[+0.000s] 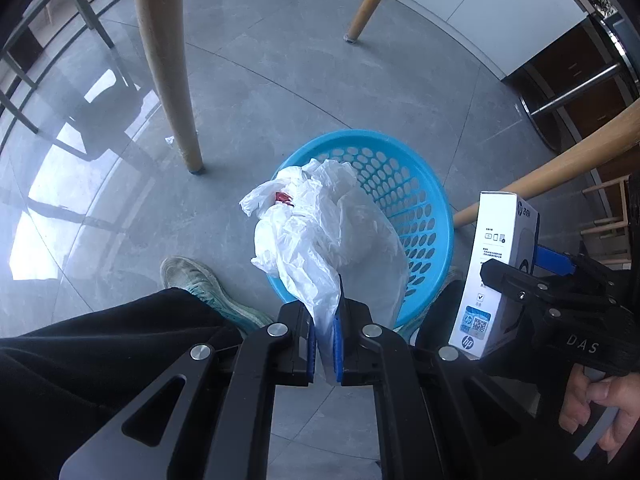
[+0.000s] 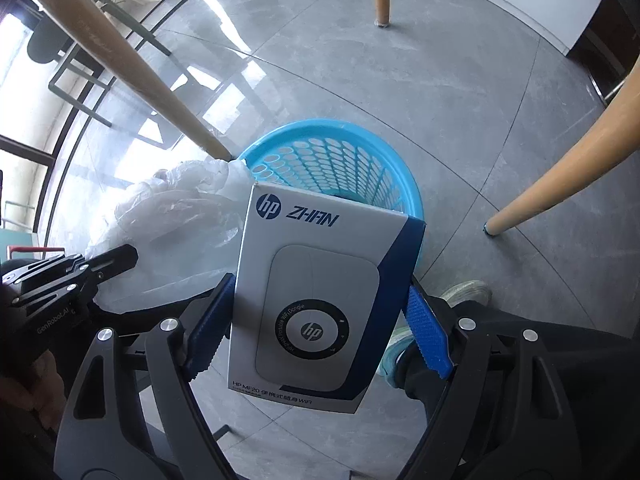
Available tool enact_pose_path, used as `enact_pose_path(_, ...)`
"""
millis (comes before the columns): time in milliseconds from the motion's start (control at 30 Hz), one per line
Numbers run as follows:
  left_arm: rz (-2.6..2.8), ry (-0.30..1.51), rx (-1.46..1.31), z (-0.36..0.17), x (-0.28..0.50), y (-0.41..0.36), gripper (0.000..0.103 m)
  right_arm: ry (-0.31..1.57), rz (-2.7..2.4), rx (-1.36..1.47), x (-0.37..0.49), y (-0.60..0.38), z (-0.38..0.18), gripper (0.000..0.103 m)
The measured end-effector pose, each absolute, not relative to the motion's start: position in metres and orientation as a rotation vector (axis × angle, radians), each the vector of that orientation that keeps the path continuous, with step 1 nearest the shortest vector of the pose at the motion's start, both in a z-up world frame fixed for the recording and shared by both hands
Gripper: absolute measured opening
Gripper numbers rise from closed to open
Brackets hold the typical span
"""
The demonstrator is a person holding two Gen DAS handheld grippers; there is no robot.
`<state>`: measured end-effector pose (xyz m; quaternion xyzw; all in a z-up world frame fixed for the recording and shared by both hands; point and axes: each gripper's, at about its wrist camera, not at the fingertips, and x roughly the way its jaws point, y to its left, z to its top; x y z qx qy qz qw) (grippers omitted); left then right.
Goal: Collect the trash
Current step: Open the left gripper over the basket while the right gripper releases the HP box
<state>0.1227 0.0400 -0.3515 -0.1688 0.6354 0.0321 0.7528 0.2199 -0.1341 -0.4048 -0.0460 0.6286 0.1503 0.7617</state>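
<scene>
A round blue perforated basket stands on the grey tiled floor. My left gripper is shut on a crumpled white plastic bag with something red inside; the bag hangs over the basket's near-left rim. In the right wrist view the same bag bulges left of the basket, with the left gripper behind it. My right gripper has its blue pads pressed on the sides of a white and blue HP box, upright above the basket's near edge. The box shows right of the basket.
Slanting wooden legs stand around the basket, one just beyond its far-left rim. A person's pale shoe and black trouser leg are left of the basket, another shoe right. Dark cabinets line the far right.
</scene>
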Motion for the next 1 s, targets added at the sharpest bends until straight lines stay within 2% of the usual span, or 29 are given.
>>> enact_pose_path(233, 0.031, 1.386, -0.315, -0.363, 0.14, 0.031, 0.005, 1.351, 0.328, -0.125, 0.236, -0.127, -0.417, 0.077)
enact_pose_path(300, 0.025, 1.364, -0.319, -0.362, 0.142, 0.03, 0.009, 1.332, 0.339, -0.132, 0.241, -0.125, -0.417, 0.077)
enact_pose_path(333, 0.029, 1.342, -0.326, -0.36, 0.142, 0.031, 0.015, 1.317, 0.342, -0.129, 0.242, -0.125, -0.415, 0.078)
enact_pose_path(367, 0.033, 1.323, -0.331, -0.357, 0.143, 0.032, 0.032, 1.298, 0.348, -0.124, 0.243, -0.125, -0.413, 0.078)
enact_pose_path(400, 0.035, 1.306, -0.342, -0.355, 0.144, 0.033, 0.044, 1.282, 0.35, -0.122, 0.243, -0.124, -0.409, 0.079)
enact_pose_path(433, 0.042, 1.292, -0.352, -0.354, 0.144, 0.034, 0.043, 1.274, 0.349, -0.121, 0.243, -0.125, -0.408, 0.084)
enact_pose_path(500, 0.064, 1.295, -0.357, -0.354, 0.143, 0.037, 0.042, 1.28, 0.348, -0.113, 0.245, -0.127, -0.41, 0.087)
enact_pose_path(933, 0.115, 1.3, -0.42, -0.342, 0.133, 0.05, 0.042, 1.346, 0.309, -0.064, 0.236, -0.141, -0.404, 0.088)
enact_pose_path(1000, 0.106, 1.305, -0.447, -0.338, 0.129, 0.052, 0.045, 1.349, 0.325, -0.053, 0.231, -0.142, -0.397, 0.088)
